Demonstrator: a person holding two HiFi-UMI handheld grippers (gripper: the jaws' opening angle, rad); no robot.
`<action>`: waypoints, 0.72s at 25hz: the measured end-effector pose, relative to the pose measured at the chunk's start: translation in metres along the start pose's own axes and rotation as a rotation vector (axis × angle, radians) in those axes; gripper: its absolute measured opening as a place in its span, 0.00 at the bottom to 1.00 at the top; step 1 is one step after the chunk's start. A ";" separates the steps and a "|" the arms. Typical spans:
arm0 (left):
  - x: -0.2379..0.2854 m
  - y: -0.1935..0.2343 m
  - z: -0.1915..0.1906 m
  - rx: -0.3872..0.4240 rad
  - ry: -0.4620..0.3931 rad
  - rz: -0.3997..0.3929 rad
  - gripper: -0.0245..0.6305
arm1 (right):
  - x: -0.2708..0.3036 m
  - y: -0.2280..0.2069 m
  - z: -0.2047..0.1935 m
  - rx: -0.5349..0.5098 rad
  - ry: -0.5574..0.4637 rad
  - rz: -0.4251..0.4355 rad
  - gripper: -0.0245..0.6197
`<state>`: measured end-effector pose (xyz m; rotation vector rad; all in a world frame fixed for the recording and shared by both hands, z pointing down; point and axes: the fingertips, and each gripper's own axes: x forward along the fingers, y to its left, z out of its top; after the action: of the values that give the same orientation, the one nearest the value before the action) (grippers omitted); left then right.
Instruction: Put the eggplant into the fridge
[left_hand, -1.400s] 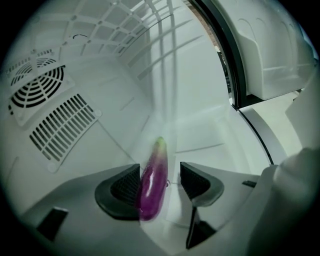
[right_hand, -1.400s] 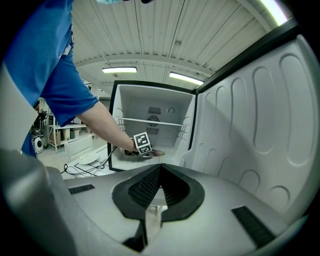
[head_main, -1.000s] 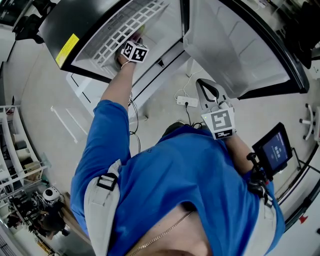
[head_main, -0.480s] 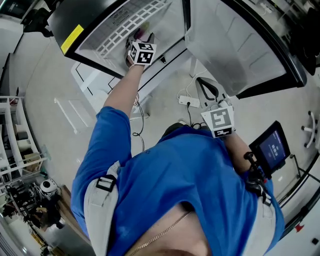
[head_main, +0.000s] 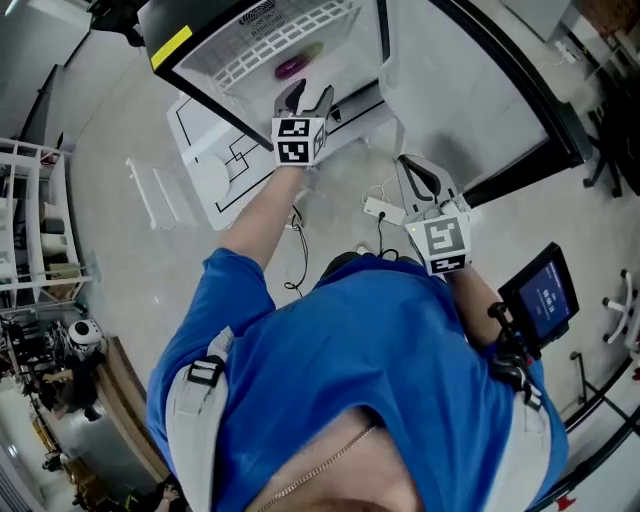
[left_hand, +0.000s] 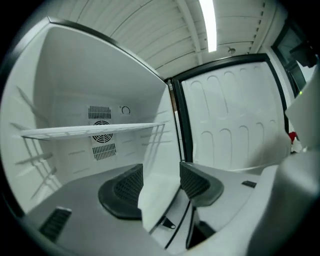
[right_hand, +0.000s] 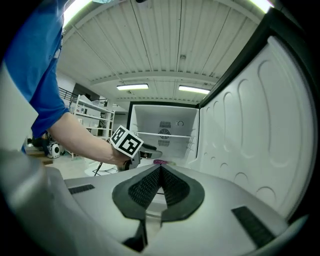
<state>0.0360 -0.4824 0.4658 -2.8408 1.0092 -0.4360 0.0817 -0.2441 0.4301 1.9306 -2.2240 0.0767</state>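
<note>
Within the fridge (left_hand: 75, 85) lies the eggplant (head_main: 295, 66), likely light, smooth and slippery; best gripped mid-body. Left gripper (head_main: 308, 95) gapes empty; right gripper (right_hand: 161, 167) is closed on nothing.

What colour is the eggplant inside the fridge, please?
The eggplant is purple, clearest in the head view.

1. I found all three views bright and evenly lit from ceiling light strips (right_hand: 132, 86); a ceiling tube (left_hand: 209, 25) glared white in the left gripper view.
2. The white fridge (left_hand: 80, 85) walls showed only faint, soft shadows.
3. I noted heavy fisheye bending and dark, vignetted corners.
4. The near foreground in both gripper views was out of focus.
</note>
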 end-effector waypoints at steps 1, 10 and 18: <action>-0.011 -0.006 0.002 -0.027 -0.017 0.001 0.40 | -0.004 0.000 0.000 -0.001 -0.005 0.010 0.04; -0.086 -0.062 0.022 -0.146 -0.118 0.024 0.35 | -0.042 -0.003 -0.009 -0.009 -0.027 0.084 0.04; -0.143 -0.106 0.040 -0.217 -0.187 0.042 0.24 | -0.078 -0.004 -0.012 -0.007 -0.046 0.117 0.04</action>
<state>0.0060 -0.3096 0.4135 -2.9697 1.1386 -0.0574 0.0975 -0.1665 0.4269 1.8149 -2.3620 0.0418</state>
